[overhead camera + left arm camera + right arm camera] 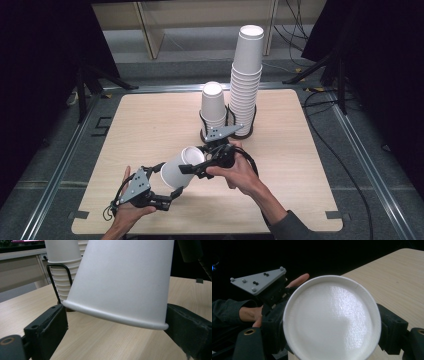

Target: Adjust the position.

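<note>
Cup-handling sits mid-step, as we judge it: a single white paper cup (180,167) hangs above the near part of the table (150,125), held between both tools at once. Our left gripper (172,192) has its jaws closed against the cup's wide rim end, and our right gripper (192,169) clamps the other end, so the cup lies tilted on its side between them. Beyond it stand a short stack of cups (213,107) and a tall stack of cups (246,80), each upright in a black wire holder (227,131), the two just beside one another.

We take this as a hand-over or a re-grip before stacking. The next move calls for one gripper to release while the other keeps a firm hold, then for the cup to be turned upright, mouth down, to match the stacks.

From the left gripper view we see the cup's rolled rim (115,317) pinched between the two black jaws, with the ribbed stack behind. From the right gripper view we see the cup's flat round base (332,320) face on, jaws pressed at either side, and the left hand (254,313) beyond.
</note>
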`<state>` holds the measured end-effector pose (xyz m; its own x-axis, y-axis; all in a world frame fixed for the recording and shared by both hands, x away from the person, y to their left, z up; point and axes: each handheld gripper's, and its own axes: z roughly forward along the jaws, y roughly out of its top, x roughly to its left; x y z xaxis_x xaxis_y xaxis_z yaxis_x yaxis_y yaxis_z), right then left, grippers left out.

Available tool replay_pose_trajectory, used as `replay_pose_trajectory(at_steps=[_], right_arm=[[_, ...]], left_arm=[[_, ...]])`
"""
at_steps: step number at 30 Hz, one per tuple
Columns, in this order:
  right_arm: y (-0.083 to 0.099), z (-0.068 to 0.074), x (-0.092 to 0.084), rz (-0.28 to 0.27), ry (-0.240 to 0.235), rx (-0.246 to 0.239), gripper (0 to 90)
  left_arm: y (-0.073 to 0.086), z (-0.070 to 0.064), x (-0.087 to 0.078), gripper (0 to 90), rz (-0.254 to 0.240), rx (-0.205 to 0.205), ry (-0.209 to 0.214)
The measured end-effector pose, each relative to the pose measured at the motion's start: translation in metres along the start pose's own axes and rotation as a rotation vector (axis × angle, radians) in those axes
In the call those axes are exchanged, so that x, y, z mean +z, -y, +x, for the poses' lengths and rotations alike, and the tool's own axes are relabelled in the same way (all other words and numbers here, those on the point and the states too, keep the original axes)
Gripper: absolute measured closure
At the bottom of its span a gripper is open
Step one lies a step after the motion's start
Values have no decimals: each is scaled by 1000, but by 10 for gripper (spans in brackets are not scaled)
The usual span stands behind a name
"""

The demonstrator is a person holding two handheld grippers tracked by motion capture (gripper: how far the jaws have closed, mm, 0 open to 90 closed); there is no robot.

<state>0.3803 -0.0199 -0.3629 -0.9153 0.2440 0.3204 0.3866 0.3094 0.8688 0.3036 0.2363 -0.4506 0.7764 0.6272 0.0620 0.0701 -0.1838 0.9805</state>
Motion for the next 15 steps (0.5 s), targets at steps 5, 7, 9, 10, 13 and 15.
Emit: replay_pose_trajectory(at_steps=[5, 7, 9, 10, 13, 15], right_arm=[[0, 1, 2, -9, -8, -7, 248], [1, 2, 3, -14, -33, 19, 248], [1, 2, 3, -18, -41, 21, 248], [1, 2, 4, -19, -47, 20, 248], [1, 2, 6, -21, -48, 11, 248], [2, 2, 7, -25, -60, 21, 248]], left_arm=[[-1, 0, 1, 35, -7, -5, -14], [-1, 0, 2, 16, -30, -7, -21], [-1, 0, 3, 0, -40, -12, -18], [-2, -1, 1, 0, -14, -4, -27], [-2, -1, 1, 0, -13, 2, -20], [-2, -2, 2, 0, -18, -3, -17]])
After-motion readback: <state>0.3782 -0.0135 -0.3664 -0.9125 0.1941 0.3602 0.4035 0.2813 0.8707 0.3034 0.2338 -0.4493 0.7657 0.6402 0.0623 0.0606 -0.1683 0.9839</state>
